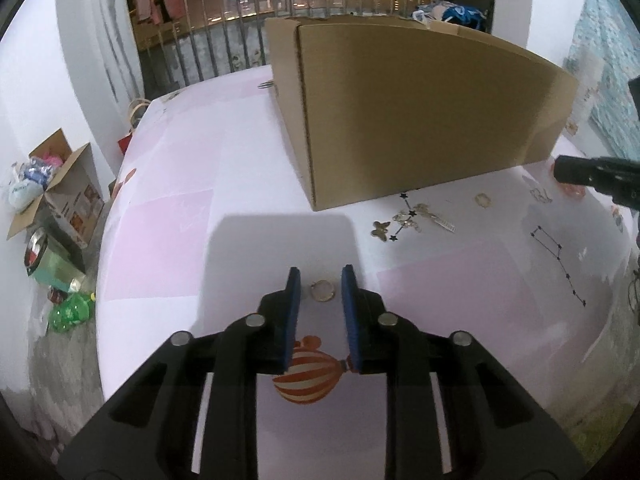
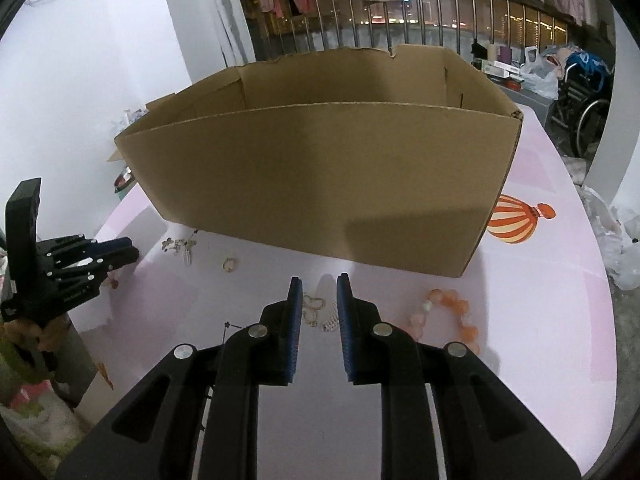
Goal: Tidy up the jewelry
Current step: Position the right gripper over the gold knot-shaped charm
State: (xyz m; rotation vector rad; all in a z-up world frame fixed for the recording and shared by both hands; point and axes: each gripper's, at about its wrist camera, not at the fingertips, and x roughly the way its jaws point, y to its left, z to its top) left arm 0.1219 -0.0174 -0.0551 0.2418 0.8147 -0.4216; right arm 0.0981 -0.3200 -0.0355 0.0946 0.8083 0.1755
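Note:
In the left wrist view my left gripper (image 1: pixel 321 280) hangs low over the pink table with its blue pads a little apart. A small round gold ring (image 1: pixel 323 292) lies on the table between the tips, and the pads do not touch it. A butterfly charm (image 1: pixel 380 230) and a tangle of gold pieces (image 1: pixel 412 218) lie by the big cardboard box (image 1: pixel 400 112). In the right wrist view my right gripper (image 2: pixel 319 292) is open over a looped gold piece (image 2: pixel 313 308) and a small spring-like piece (image 2: pixel 330 322). An orange bead bracelet (image 2: pixel 448 316) lies to its right.
The open-topped box (image 2: pixel 320 180) fills the middle of the table behind the jewelry. A gold ring (image 2: pixel 229 264) lies near the left gripper (image 2: pixel 120 252). On the floor are a carton of clutter (image 1: pixel 52 184), a green bottle (image 1: pixel 72 312) and plastic bags (image 2: pixel 624 256).

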